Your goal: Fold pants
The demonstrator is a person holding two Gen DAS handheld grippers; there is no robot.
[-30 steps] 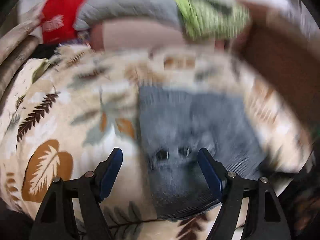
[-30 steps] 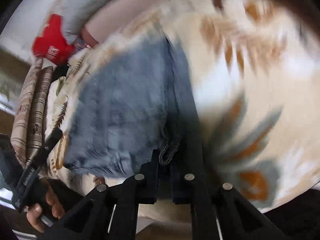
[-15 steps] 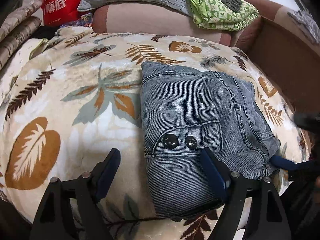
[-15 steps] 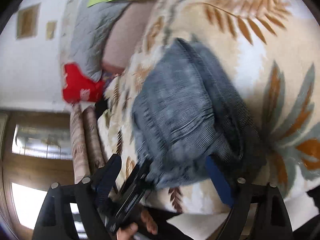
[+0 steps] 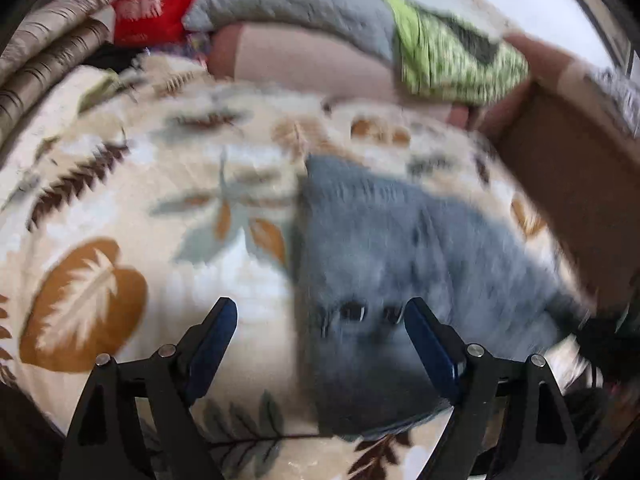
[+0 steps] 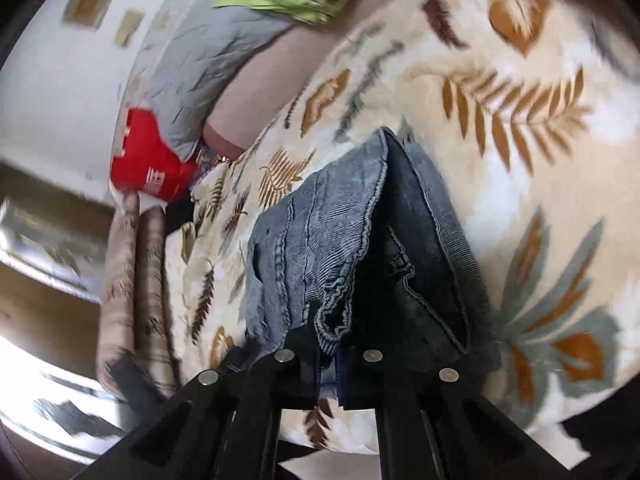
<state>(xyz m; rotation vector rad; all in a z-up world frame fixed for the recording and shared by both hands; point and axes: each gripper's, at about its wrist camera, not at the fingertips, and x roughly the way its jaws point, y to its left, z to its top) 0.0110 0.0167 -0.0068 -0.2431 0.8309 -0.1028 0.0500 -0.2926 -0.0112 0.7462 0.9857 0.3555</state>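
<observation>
Folded pants (image 5: 420,280) of grey-blue ribbed denim lie on a cream blanket (image 5: 120,208) printed with brown, orange and grey-green leaves. In the left wrist view the pants form a compact, roughly rectangular bundle right of centre, its near end reaching the blanket's lower edge; two dark round buttons (image 5: 354,312) sit side by side on the upper layer near that end. This view is motion-blurred, so seams and pockets cannot be made out there.

The left gripper (image 5: 320,320) has its blue-padded fingers (image 5: 218,336) spread wide apart and holds nothing; one finger stands over bare blanket, the other over the pants beside the buttons. Whether that finger touches the cloth cannot be told.

In the right wrist view the pants (image 6: 320,248) appear sharper: a paler top layer with a puckered, stitched hem overlaps a darker layer (image 6: 432,248) carrying curved seam lines. The right gripper (image 6: 334,354) has its fingers drawn together, pinching the hem edge of the top layer at the bundle's near end.

Beyond the blanket lie a grey quilted cushion (image 5: 288,0), a green patterned cloth (image 5: 452,60), a red bag (image 5: 148,8) with white lettering, and a pink-brown bolster (image 5: 304,60).
</observation>
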